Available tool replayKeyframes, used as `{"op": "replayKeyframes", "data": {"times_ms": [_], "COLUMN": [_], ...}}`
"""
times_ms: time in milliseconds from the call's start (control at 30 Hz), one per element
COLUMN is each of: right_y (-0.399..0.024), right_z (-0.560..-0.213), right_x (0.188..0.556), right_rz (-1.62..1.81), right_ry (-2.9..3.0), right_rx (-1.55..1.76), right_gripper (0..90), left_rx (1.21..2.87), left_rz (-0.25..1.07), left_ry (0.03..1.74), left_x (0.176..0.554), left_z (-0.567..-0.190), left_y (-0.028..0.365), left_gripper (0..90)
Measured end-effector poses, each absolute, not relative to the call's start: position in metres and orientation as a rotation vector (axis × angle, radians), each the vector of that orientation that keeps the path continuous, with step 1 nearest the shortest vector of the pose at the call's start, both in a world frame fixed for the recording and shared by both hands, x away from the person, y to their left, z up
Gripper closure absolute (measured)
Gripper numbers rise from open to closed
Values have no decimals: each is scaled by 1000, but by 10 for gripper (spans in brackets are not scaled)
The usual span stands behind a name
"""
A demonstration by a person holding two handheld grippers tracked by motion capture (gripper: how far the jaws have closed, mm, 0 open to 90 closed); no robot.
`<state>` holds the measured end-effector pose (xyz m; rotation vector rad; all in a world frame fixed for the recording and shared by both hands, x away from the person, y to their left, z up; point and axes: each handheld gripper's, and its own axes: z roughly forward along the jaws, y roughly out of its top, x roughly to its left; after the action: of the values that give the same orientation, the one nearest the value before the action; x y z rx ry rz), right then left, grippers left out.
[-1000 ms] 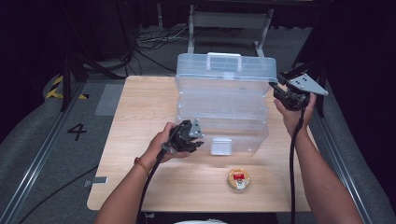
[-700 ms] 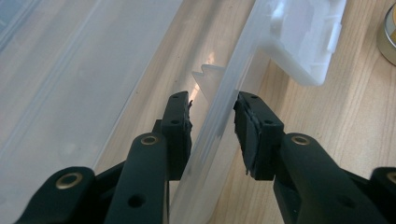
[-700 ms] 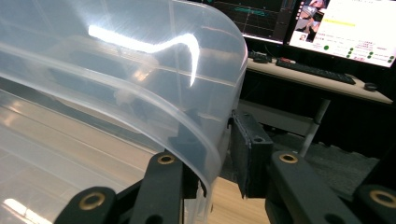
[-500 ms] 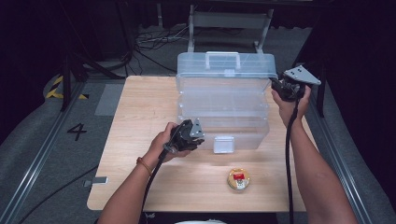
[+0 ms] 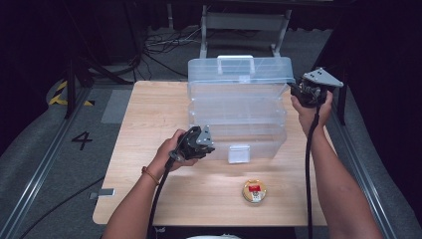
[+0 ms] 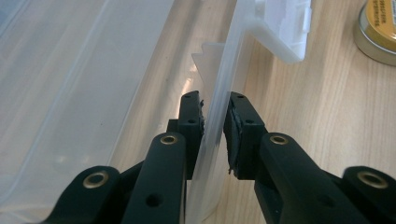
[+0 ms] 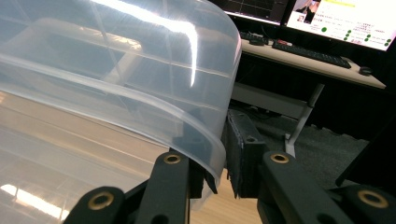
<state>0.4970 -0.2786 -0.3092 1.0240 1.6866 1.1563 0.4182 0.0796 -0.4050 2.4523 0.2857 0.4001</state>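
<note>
Both tongs (left, right) have just closed astride the box's walls.

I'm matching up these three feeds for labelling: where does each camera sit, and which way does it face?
High view: above the person's side, facing forward and down on the table; both forearms, left gripper, right gripper.
Left gripper view: on that gripper, along its jaws closing on the clear box front wall.
Right gripper view: along its jaws at the box lid's corner.
Shared: the box; high and left views share the round tin.
</note>
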Motion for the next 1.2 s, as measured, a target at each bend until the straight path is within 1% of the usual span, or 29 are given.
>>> {"op": "replayKeyframes", "data": {"times_ms": [200, 467, 900, 1200], "right_y": [-275, -271, -266, -267], "right_z": [-307, -300, -296, -291], "right_x": [497, 510, 535, 551], "right_rz": [1149, 1143, 1065, 1064], "right_ry": [1690, 1682, 1678, 1705], "right_rx": [1043, 1050, 1021, 1047], "right_gripper": [780, 778, 823, 828], "left_rx": [2444, 2418, 2395, 2394], "left_rz": [380, 336, 332, 337], "left_ry": [277, 239, 252, 224], "left_x": [420, 424, 424, 426], "left_z": [-406, -408, -410, -410], "left_y": [88, 93, 96, 99], "left_gripper": [785, 802, 800, 806]}}
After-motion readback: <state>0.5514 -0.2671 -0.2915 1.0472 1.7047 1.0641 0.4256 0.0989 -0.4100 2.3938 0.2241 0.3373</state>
